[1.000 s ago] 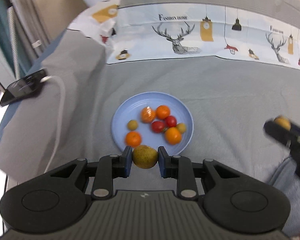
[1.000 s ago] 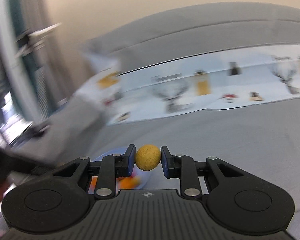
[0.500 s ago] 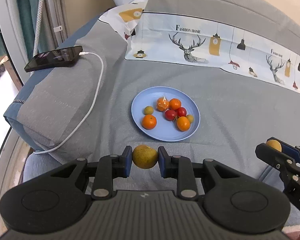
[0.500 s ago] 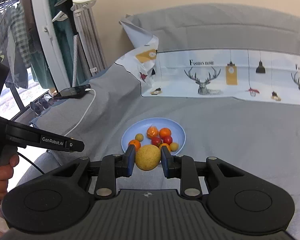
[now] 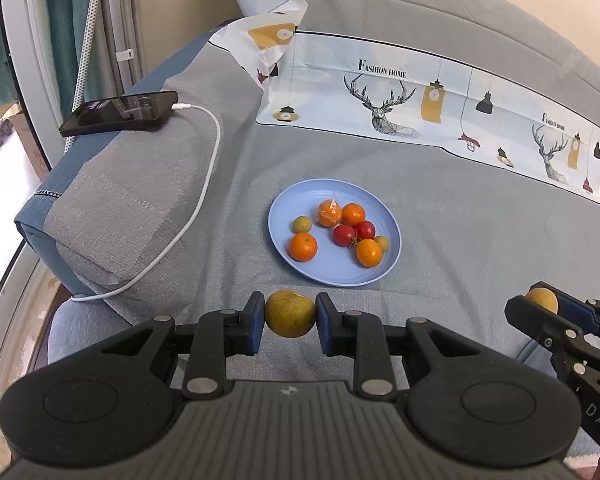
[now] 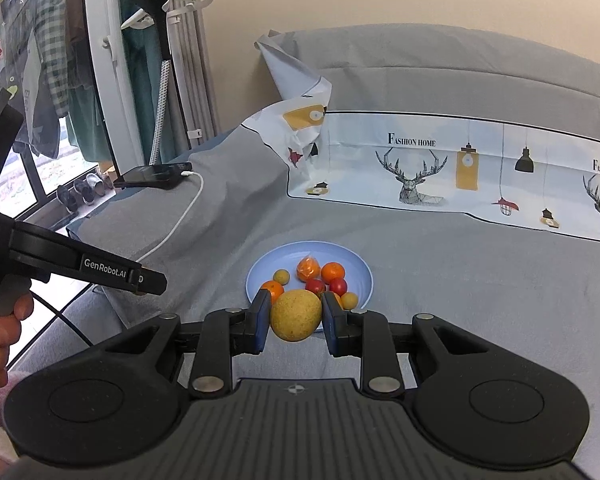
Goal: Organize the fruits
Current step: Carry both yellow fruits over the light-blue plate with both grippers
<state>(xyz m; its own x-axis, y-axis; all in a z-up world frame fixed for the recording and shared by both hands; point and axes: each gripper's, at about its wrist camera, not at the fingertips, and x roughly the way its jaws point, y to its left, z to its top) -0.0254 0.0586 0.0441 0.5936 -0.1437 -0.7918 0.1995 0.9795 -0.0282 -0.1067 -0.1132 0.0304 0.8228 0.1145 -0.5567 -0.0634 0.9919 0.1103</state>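
Two fruits are in hand: the left hand-held gripper (image 5: pixel 290 314) is closed on a greenish-yellow pear (image 5: pixel 290 313), and the right hand-held gripper (image 6: pixel 295 315) is closed on a round yellow fruit (image 6: pixel 296 314), each pinched across its widest part. Ahead of both grippers, on the bed (image 5: pixel 480 240), sits the blue plate (image 5: pixel 336 274) with oranges (image 5: pixel 302 247) and tomatoes (image 5: pixel 344 235). Both held fruits look firm, light and smooth-skinned; they could bruise or slip, so a gentle grip at the middle seems best.
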